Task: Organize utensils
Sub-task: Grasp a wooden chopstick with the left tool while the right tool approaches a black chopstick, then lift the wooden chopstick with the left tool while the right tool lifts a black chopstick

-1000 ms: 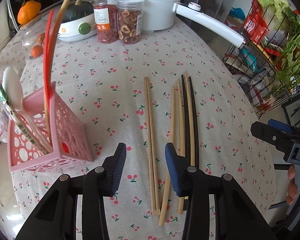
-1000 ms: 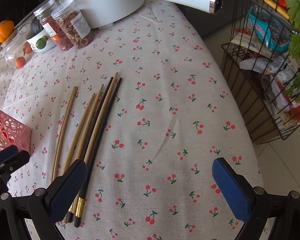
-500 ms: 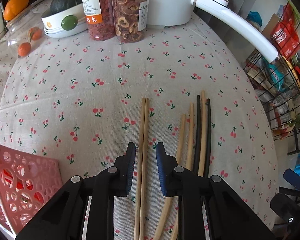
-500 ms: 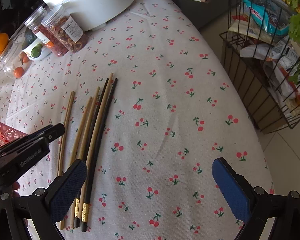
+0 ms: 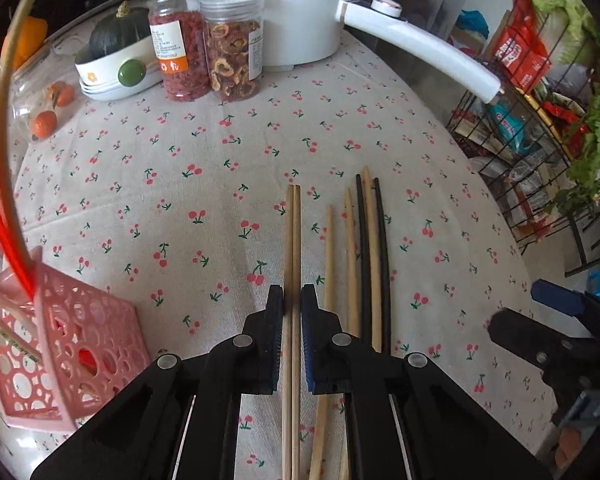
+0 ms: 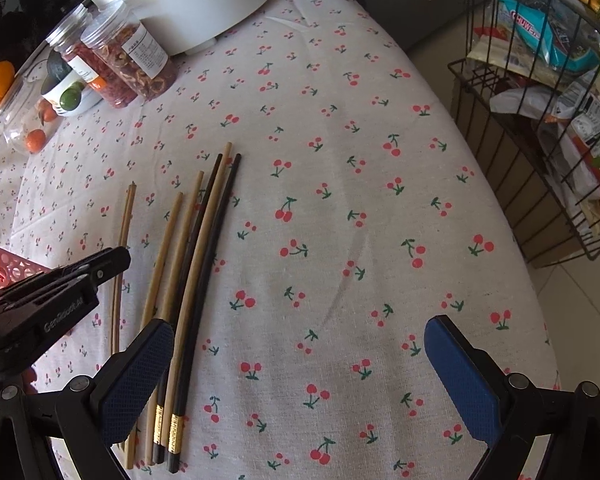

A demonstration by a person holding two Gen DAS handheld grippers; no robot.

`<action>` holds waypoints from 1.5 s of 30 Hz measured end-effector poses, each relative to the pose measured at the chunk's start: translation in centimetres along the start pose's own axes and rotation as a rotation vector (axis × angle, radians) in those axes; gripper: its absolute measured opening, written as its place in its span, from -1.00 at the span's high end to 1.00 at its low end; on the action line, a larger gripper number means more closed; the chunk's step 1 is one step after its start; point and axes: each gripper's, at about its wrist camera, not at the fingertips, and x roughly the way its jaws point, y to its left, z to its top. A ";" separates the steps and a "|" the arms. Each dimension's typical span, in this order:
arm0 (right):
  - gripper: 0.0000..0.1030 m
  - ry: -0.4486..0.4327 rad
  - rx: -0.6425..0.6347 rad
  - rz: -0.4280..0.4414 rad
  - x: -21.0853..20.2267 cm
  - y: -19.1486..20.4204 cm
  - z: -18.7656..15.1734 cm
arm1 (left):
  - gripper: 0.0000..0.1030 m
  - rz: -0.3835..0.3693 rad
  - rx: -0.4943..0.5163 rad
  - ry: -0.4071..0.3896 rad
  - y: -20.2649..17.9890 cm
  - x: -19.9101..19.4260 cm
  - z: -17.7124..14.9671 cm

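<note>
My left gripper (image 5: 292, 300) is shut on a pair of light wooden chopsticks (image 5: 292, 240) that lies on the cherry-print tablecloth (image 5: 180, 184). To their right lie several more chopsticks, wooden (image 5: 350, 248) and black (image 5: 382, 240). A pink perforated utensil basket (image 5: 72, 344) stands at the left with long utensils in it. My right gripper (image 6: 296, 364) is open and empty above the cloth, right of the chopsticks (image 6: 196, 264). The left gripper (image 6: 60, 280) shows at the left of the right wrist view, over the wooden pair (image 6: 124, 216).
Two jars of dried fruit (image 5: 204, 56), a white bowl with a green squash (image 5: 116, 68), a clear jar of small oranges (image 5: 44, 108) and a white pot with a long handle (image 5: 416, 52) stand at the back. A wire rack with groceries (image 5: 540, 120) stands off the right edge.
My left gripper moved forward over the left wooden pair and its jaws closed onto it. The right gripper stayed open and shifted slightly nearer the chopsticks.
</note>
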 end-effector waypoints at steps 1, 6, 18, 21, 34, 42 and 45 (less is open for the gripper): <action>-0.99 0.000 -0.002 0.000 0.0 0.2 0.0 | 0.83 -0.014 0.011 -0.014 0.0 -1.0 -0.5; -0.99 0.017 -0.001 0.008 0.7 0.9 -0.1 | 0.83 -0.068 0.074 -0.078 0.1 -6.1 -3.3; -0.31 0.081 0.078 0.032 4.7 2.0 1.4 | 0.83 -0.186 0.042 -0.145 4.2 -11.0 -7.9; -0.06 0.090 0.069 0.018 6.0 2.8 1.8 | 0.83 -0.198 0.045 -0.171 4.8 -11.8 -7.9; 0.24 0.049 0.027 -0.103 7.3 5.3 2.8 | 0.83 -0.230 0.016 -0.176 7.0 -12.9 -8.5; 0.32 0.046 -0.126 -0.235 7.9 7.8 2.0 | 0.83 -0.224 0.010 -0.184 7.7 -13.2 -8.8; 0.71 0.051 -0.136 -0.209 7.7 7.7 1.7 | 0.83 -0.214 0.013 -0.200 7.9 -13.7 -9.0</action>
